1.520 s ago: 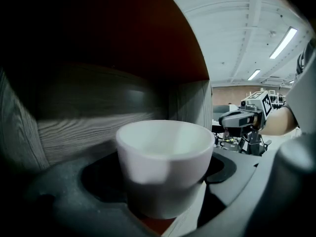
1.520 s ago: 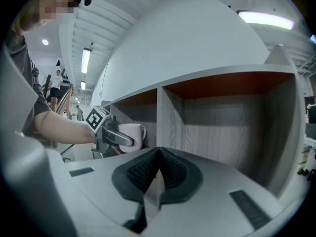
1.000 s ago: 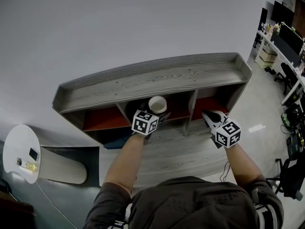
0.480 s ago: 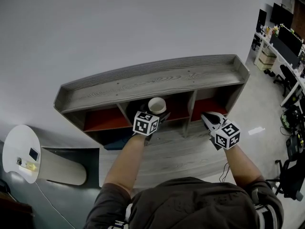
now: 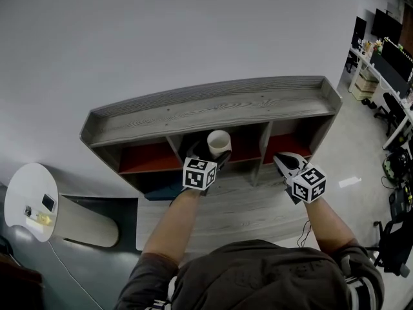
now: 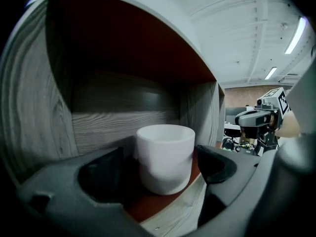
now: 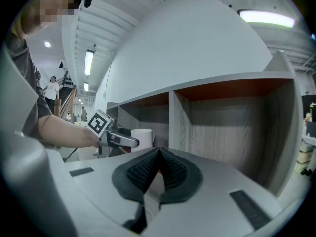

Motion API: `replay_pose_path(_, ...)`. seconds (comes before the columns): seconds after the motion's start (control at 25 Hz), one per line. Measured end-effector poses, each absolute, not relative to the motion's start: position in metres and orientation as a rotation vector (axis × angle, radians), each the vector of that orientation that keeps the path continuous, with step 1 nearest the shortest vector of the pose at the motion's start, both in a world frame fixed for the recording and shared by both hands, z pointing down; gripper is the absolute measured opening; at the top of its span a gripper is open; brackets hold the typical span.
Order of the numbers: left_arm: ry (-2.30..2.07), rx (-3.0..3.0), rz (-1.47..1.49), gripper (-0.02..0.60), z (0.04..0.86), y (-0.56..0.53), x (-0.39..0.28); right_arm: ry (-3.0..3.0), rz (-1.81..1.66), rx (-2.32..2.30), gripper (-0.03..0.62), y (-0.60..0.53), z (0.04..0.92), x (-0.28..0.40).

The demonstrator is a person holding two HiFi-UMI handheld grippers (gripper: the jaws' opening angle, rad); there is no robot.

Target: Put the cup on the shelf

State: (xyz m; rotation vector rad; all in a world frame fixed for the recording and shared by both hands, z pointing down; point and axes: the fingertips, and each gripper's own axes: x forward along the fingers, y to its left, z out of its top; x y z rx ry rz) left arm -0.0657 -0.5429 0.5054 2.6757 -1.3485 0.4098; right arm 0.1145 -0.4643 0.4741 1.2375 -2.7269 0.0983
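- L hand-held gripper [image 6: 166, 164]: jaws apart, one on each side of the cup [image 6: 165, 157]. Thin strip of red floor shows btw the cup and the R-side jaw, so no clamp there. L-side jaw is v. close to the cup wall; can't tell if it touches.
- Cup: white, plain, upright, no handle seen. Stands on the red floor of the shelf's middle compartment, near the front edge, directly btw the L hand-held gripper's jaws.
- Shelf [image 5: 219, 105]: low, grey wood-grain, against a pale wall. Three open compartments side by side w/ red inside and grey dividers; top board has a raised lip.
- R hand-held gripper [image 7: 158, 151]: jaws pressed together, ribbed faces meeting, nothing in them. Sits in front of the R-hand compartment, outside it.
- From the R hand-held gripper the cup is off to its L, past a divider, well apart. The L hand-held gripper shows there too, just beside the cup.
- Head view: L forearm [image 5: 174, 225] and R forearm [image 5: 326, 221] both stretched fwd. L hand-held gripper is at the mouth of the middle compartment.
- Small white round surface [image 5: 29, 202] far to the L of the L hand-held gripper; small items on it, too small to id.
- Desks w/ monitors [image 5: 387, 44] far off to the R of the R hand-held gripper.
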Motion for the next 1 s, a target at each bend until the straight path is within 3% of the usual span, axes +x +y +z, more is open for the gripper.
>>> replay_pose_path(0.72, -1.263, 2.649, 0.078, 0.409, 0.493, -0.424, -0.143, -2.768, 0.095, 1.168, -0.008, -0.449, 0.469, 0.086)
replay_pose_path(0.76, -1.291, 2.634, 0.059, 0.367, 0.493, -0.421, -0.151, -2.77, 0.097, 1.167, -0.009, -0.448, 0.469, 0.085)
replay_pose_path(0.8, -1.33, 2.617, 0.038, 0.244, 0.493, -0.42, -0.159, -2.771, 0.1, 1.166, -0.009, -0.448, 0.47, 0.084)
replay_pose_path(0.88, -1.388, 2.595, 0.004, 0.076, 0.493, -0.416, -0.172, -2.771, 0.104, 1.162, -0.009, -0.447, 0.47, 0.083)
replay_pose_path(0.92, -1.395, 2.597, -0.005, 0.019, 0.493, -0.415, -0.175, -2.772, 0.105, 1.161, -0.009, -0.447, 0.47, 0.082)
replay_pose_path(1.0, -1.369, 2.617, -0.025, 0.003, 0.491, -0.411, -0.177, -2.773, 0.105, 1.159, -0.008, -0.446, 0.47, 0.081)
